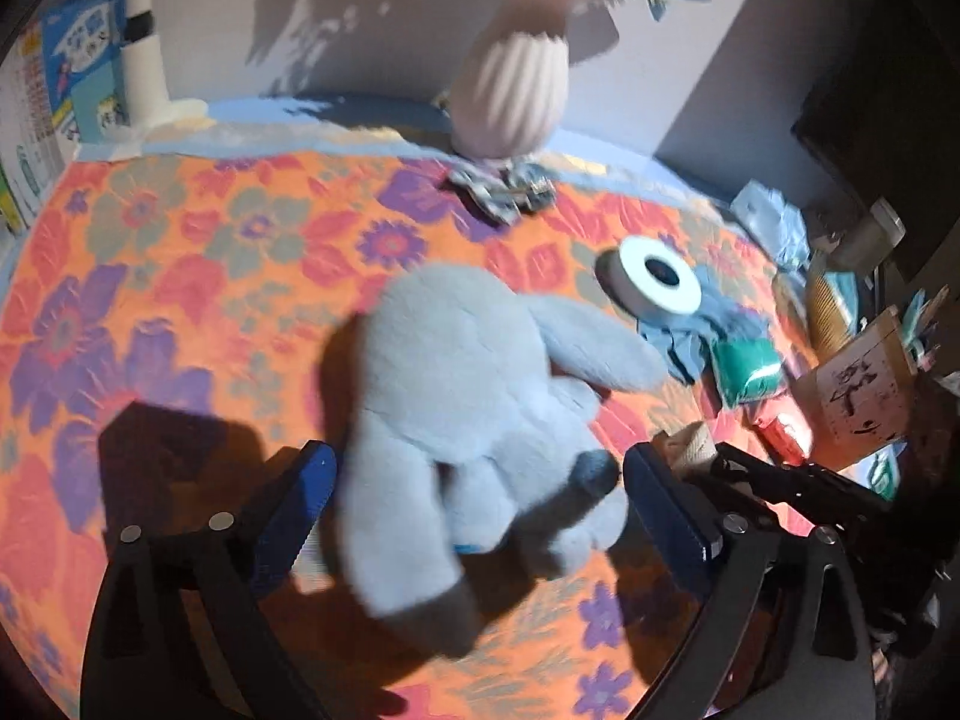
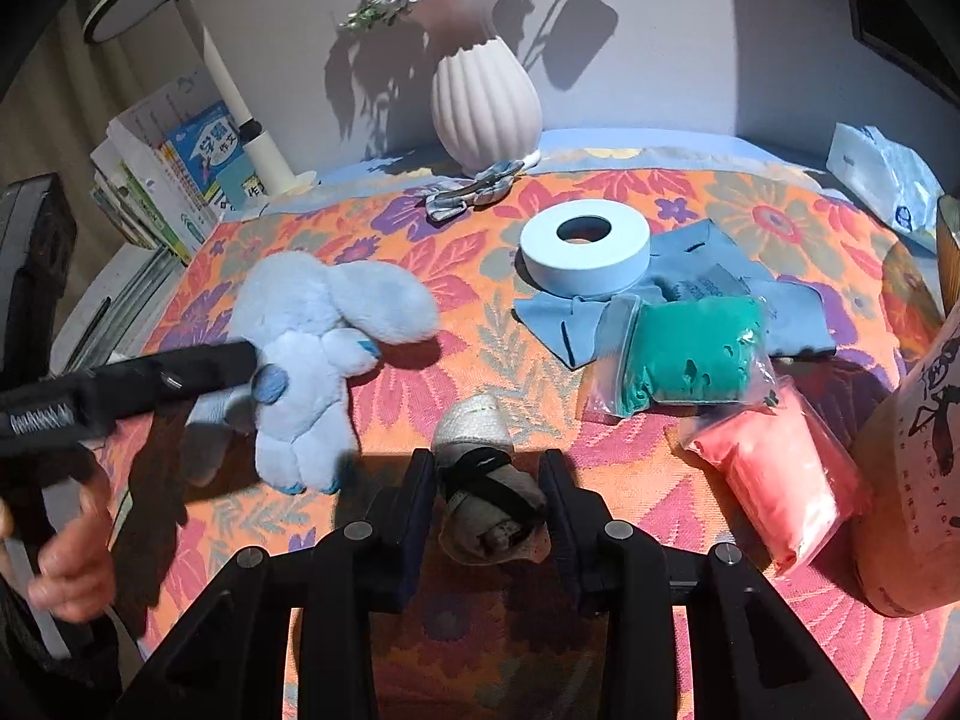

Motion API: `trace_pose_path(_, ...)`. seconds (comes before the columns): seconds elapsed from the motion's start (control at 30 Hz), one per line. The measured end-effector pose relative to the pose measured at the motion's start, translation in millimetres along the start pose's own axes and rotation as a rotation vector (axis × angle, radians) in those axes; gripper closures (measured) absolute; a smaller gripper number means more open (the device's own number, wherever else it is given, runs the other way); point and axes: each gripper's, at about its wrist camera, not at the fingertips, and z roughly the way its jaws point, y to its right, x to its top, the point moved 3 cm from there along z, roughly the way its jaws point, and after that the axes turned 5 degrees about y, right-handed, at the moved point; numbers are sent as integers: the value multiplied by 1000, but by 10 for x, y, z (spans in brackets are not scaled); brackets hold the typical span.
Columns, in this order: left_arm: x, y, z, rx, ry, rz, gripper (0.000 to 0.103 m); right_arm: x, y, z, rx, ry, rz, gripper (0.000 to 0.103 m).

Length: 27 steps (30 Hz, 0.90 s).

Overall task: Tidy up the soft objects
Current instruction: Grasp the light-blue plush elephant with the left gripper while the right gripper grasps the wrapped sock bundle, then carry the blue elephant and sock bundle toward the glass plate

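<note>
A light blue plush rabbit (image 1: 474, 414) lies on the flowered tablecloth (image 1: 180, 276). My left gripper (image 1: 477, 480) is open with its jaws on either side of the rabbit's body. The rabbit also shows in the right wrist view (image 2: 312, 348) at the left, with the left gripper's finger beside it. My right gripper (image 2: 487, 474) is shut on a rolled grey-white sock bundle (image 2: 480, 468) with a black band, held over the table's front middle. A green soft bag (image 2: 690, 354) and a pink soft bag (image 2: 774, 474) lie to the right.
A roll of white tape (image 2: 585, 255) rests on a blue cloth (image 2: 720, 288). A ribbed white vase (image 2: 483, 102) with flowers stands at the back, a small fabric bow (image 2: 474, 192) before it. Books and a lamp (image 2: 180, 174) stand back left. A paper-wrapped container (image 2: 918, 456) stands right.
</note>
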Motion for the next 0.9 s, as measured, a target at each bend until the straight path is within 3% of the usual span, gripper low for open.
trace_pose_path(0.27, 53, 153, 335, 161, 2, 56, 8, 3, 118, 13, 43, -1, 64, 69)
trace_pose_path(0.33, 46, 158, 347, 200, 25, 87, 15, 8, 120, 22, 41, -3, 63, 69)
trace_pose_path(0.43, 31, 167, 285, 177, 48, 115, 25, 7, 89, 26, 24, -2, 42, 69)
trace_pose_path(0.53, -2, 158, 227, 148, 61, 113, 26, 5, 49, 17, 13, 3, 17, 69)
trace_pose_path(0.7, -75, 209, 3, 34, 97, 94, 26, -2, -10, -114, -2, 52, -19, 69)
trace_pose_path(0.9, -180, 409, -262, -27, 125, 134, 26, -119, 20, -359, -23, 46, 28, 69)
